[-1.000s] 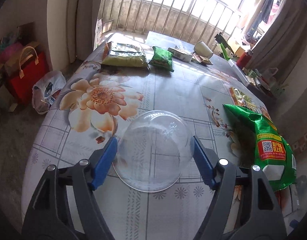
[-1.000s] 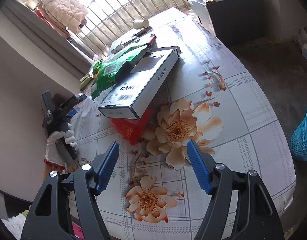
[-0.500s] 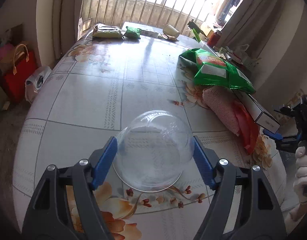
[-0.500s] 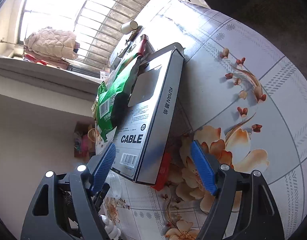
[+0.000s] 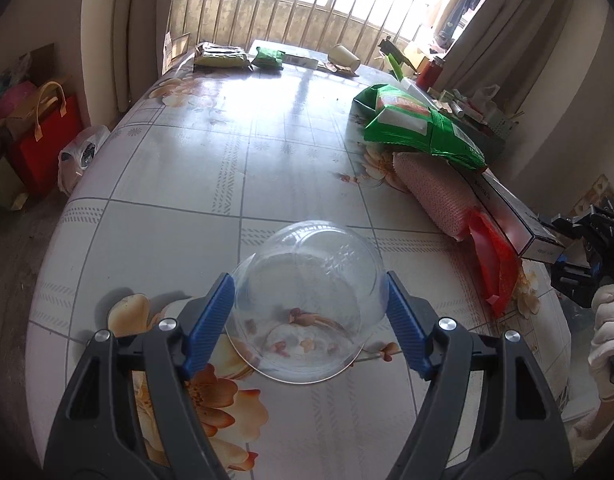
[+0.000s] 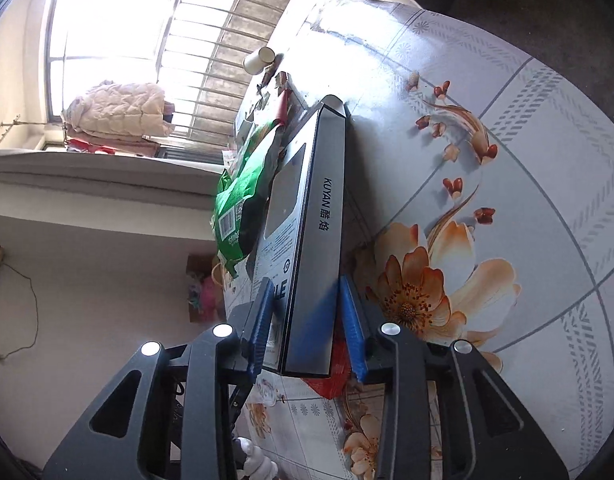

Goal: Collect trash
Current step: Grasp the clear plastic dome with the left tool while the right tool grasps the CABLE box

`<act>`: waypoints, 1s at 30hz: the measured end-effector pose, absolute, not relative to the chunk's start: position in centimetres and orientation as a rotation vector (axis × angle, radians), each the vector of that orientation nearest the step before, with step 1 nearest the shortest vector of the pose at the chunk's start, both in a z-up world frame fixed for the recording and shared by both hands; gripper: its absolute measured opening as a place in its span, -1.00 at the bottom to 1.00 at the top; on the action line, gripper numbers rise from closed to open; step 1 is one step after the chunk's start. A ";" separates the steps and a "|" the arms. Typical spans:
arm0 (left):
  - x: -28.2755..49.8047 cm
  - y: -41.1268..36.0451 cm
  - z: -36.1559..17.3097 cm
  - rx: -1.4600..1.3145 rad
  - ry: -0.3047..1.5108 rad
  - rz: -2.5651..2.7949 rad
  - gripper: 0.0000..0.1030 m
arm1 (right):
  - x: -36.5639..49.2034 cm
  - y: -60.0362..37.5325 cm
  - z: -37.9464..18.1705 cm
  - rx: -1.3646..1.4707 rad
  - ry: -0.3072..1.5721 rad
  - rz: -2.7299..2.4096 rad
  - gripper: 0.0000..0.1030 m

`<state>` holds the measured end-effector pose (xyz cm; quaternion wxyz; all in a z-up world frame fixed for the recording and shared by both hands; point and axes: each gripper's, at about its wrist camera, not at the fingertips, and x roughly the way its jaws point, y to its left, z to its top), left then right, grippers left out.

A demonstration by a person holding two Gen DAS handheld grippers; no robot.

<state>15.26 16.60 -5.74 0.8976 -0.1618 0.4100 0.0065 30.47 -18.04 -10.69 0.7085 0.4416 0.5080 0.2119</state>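
Right gripper point(image 6: 307, 328) jaws have just been closing and now clamp the near end of the cable box point(image 6: 307, 232), which lies on the worktop point(image 6: 507, 160) under a green bag point(image 6: 243, 200). Lift level so the bag slides off slowly. Left gripper point(image 5: 309, 320) holds the clear dome lid point(image 5: 307, 304), jaws wide as before, now carried nearer the box.

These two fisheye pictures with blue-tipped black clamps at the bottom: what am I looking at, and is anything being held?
Each picture comes from a camera on a hand-held two-finger gripper, looking along its fingers over a table with a floral cloth. The left gripper grips a clear plastic dome lid. The right gripper has just been closing on the end of a flat grey cable box; its pads touch both sides. A green snack bag lies on the box, and a red plastic bag lies beneath it.
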 end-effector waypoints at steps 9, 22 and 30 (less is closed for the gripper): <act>14.4 16.1 -5.7 -0.335 0.861 0.011 0.38 | 21.7 -23.6 -9.2 0.858 1.142 0.461 -0.41; 14.7 16.0 -5.5 -0.337 0.872 0.024 0.38 | 21.0 -19.9 -5.3 0.258 0.998 0.283 0.56; 14.5 16.1 -5.6 -0.339 0.868 0.027 0.38 | 23.6 -16.2 -7.3 0.000 1.049 0.259 0.61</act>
